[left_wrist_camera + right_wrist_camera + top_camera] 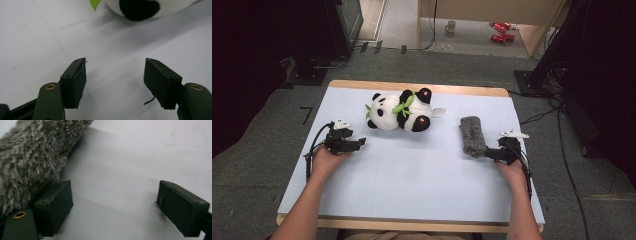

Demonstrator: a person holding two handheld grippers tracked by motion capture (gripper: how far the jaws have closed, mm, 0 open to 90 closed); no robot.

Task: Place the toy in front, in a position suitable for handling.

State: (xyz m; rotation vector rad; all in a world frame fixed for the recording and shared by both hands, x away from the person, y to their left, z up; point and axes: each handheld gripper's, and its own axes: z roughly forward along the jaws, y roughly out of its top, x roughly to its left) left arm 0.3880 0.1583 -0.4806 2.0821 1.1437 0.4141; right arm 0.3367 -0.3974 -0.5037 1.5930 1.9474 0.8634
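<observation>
In the left gripper view, the top edge cuts off the black-and-white plush panda [140,7]. In the right gripper view, the shaggy grey fur roll [30,162] runs off the left and top edges. On the floor beyond the tabletop, 2 red objects [500,31] are too small to identify.

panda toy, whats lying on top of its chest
A green leaf sprig lies across the panda toy, which rests on the pale blue table cover. The cover beneath the toy is hidden by its body.

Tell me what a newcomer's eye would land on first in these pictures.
The panda plush stands out first, lying on its side near the far middle of the pale blue table, with green leaves at its neck. To its right lies a fuzzy grey roll, just beside the right gripper. The left gripper rests open on the bare surface near the panda, nothing between its jaws.
</observation>
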